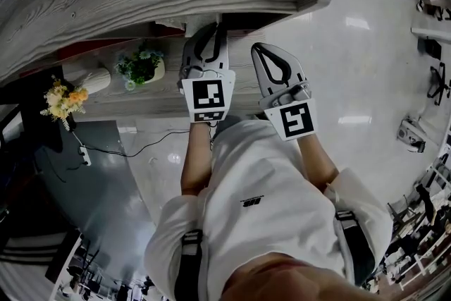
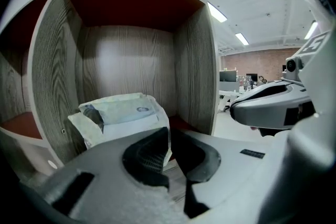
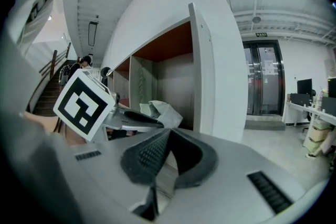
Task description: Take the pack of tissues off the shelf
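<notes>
the pack of tissues is seen lying on the floor of a wood-grain shelf compartment, close to its left wall, just ahead of the left gripper. that gripper's jaws are clenched, and the pack's near wrapper edge appears to be pinched at their tips. the right gripper is held closed with its jaws together, outside the shelf beside its white end panel. a potted plant and yellow flowers are set on a lower ledge to the left.
</notes>
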The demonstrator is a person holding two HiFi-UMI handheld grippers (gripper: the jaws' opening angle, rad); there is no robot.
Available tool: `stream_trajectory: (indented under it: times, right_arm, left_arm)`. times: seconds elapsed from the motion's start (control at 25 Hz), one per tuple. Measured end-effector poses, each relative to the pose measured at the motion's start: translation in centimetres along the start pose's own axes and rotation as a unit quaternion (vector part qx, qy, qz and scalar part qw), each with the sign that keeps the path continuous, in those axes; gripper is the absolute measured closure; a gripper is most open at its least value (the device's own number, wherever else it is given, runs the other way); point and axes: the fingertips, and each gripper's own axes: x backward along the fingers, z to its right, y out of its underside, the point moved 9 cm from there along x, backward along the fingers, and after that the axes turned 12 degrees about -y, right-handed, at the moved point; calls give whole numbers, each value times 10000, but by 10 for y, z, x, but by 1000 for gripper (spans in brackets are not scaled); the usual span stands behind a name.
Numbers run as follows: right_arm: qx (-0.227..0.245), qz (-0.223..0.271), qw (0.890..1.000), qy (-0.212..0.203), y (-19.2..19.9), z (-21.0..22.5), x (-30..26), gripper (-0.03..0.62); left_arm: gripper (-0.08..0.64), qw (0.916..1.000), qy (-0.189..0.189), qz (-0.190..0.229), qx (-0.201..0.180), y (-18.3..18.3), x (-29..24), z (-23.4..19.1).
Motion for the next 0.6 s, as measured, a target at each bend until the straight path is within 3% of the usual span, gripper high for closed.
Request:
stream_trajectory:
  times: [0.6]
  right_arm:
    - [93, 84, 9997, 224, 1, -27, 20, 566]
  left_arm:
    - [529, 9998, 140, 116, -104, 7, 38, 4]
